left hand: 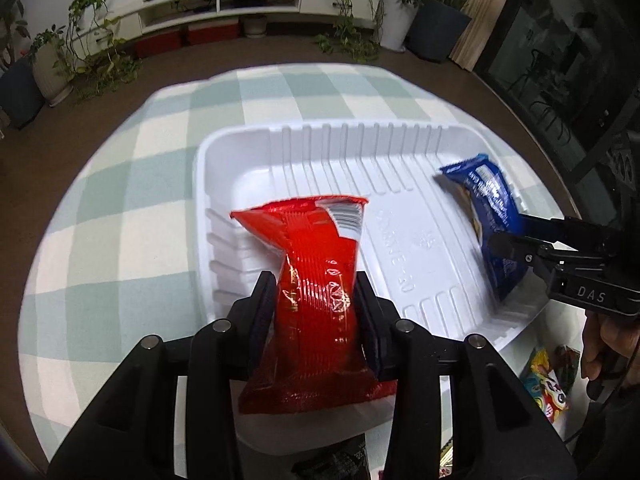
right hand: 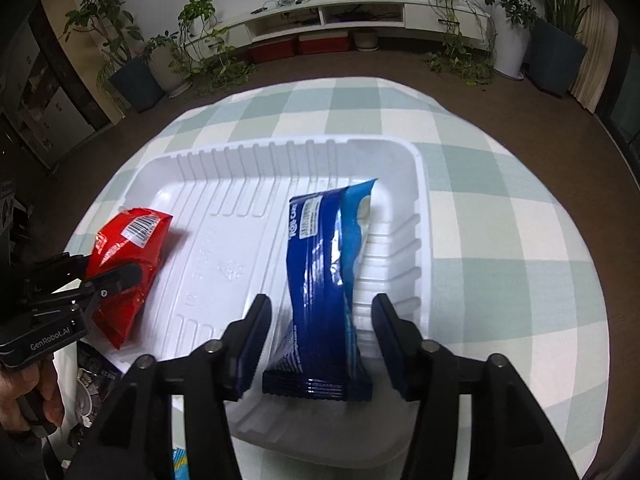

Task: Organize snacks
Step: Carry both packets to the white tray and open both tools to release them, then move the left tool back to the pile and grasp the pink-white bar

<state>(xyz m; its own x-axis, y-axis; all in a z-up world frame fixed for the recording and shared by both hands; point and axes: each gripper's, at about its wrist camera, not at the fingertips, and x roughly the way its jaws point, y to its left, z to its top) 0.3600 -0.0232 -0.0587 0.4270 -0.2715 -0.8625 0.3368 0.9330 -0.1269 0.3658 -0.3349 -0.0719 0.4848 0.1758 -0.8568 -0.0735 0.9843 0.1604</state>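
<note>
So far two packs reach the white tray point(right hand: 420, 208) — right tongs point(right hand: 320, 332) wide, blue packet point(right hand: 328, 280) released at its right; left tongs point(left hand: 316, 308) clamp the red packet point(left hand: 316, 280) over the left. Loose snacks point(left hand: 550, 384) remain outside, near.

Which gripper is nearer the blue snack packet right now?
Right. The right gripper straddles the blue packet, jaws open on either side of it. The left gripper is across the white tray, clamped on the red packet.

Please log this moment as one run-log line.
left gripper: shut on red packet | right gripper: open around blue packet | both over white tray
</note>
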